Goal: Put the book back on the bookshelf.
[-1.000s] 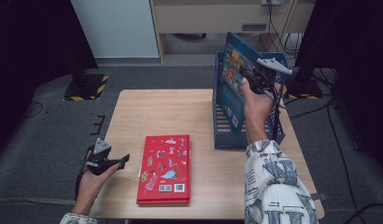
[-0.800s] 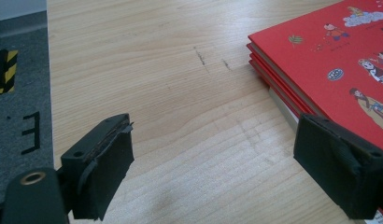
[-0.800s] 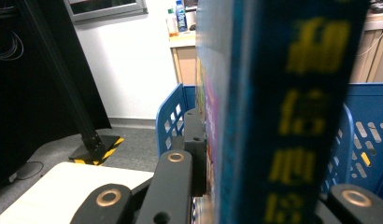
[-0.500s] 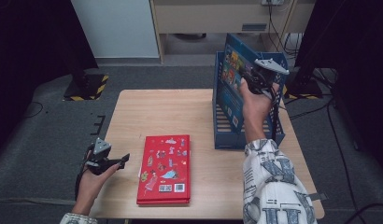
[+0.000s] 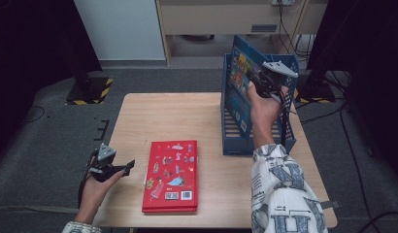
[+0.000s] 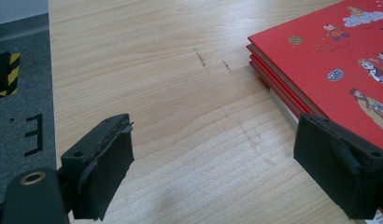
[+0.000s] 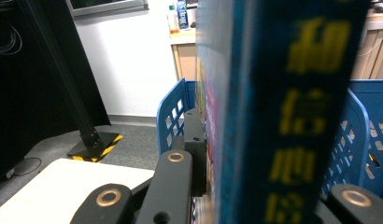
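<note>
A blue picture book stands tilted in the blue slatted rack at the table's right; my right gripper is shut on its upper edge. In the right gripper view the book's dark blue spine with yellow characters sits clamped between the jaws. A stack of red books lies flat near the table's front. My left gripper hovers low at the front left corner, open, with bare wood between its pads and the red stack just to its right.
The wooden table has free room at its middle and back left. Yellow-and-black striped stand feet rest on the grey floor to the left. A cabinet and cables lie beyond the table.
</note>
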Action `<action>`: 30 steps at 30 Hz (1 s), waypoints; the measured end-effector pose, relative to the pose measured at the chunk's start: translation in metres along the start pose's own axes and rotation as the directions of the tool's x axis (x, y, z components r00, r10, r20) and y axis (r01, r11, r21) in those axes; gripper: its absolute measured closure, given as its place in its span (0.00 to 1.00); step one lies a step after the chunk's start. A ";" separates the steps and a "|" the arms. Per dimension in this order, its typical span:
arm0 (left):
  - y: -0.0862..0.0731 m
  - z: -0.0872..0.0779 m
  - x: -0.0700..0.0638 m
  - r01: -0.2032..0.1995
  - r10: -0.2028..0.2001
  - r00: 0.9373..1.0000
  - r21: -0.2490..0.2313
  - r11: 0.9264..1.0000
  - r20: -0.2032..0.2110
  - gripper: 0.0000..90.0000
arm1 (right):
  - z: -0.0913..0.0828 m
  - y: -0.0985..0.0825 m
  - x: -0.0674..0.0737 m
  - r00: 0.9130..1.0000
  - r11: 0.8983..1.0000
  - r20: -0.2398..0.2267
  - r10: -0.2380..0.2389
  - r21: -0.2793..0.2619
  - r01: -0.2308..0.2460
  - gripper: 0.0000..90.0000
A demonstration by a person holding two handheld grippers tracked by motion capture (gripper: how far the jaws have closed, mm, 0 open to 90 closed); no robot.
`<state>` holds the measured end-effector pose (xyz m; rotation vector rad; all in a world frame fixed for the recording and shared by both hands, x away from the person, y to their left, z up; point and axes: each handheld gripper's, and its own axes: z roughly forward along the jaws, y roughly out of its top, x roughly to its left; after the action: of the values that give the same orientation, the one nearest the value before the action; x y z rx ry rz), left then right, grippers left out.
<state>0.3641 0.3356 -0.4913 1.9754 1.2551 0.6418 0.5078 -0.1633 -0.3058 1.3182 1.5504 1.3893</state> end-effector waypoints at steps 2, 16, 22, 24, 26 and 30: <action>0.000 0.000 0.000 0.004 -0.004 1.000 -0.001 1.000 -0.001 0.12 | 0.000 0.000 0.000 1.000 1.000 0.002 0.005 -0.003 -0.005 0.93; 0.000 -0.001 0.000 -0.001 0.001 1.000 -0.002 1.000 0.002 0.12 | 0.004 -0.003 0.000 1.000 1.000 0.003 0.002 -0.008 -0.002 0.93; 0.000 -0.001 0.000 -0.002 0.002 1.000 -0.003 1.000 0.003 0.12 | 0.006 -0.002 0.000 1.000 1.000 0.007 0.009 -0.012 -0.009 0.93; 0.000 -0.001 0.000 -0.002 0.002 1.000 -0.003 1.000 0.002 0.12 | 0.007 -0.002 0.000 1.000 1.000 0.010 0.006 -0.011 -0.006 0.93; 0.000 -0.001 0.001 0.000 0.000 1.000 -0.004 1.000 0.002 0.12 | 0.008 -0.003 -0.001 1.000 1.000 0.011 0.007 -0.013 -0.007 0.93; 0.000 -0.001 0.000 -0.001 0.001 1.000 -0.002 1.000 0.002 0.12 | 0.009 -0.003 -0.002 1.000 1.000 0.013 0.013 -0.018 -0.012 0.93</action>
<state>0.3640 0.3362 -0.4907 1.9745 1.2516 0.6408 0.5156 -0.1623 -0.3107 1.3263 1.5205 1.3962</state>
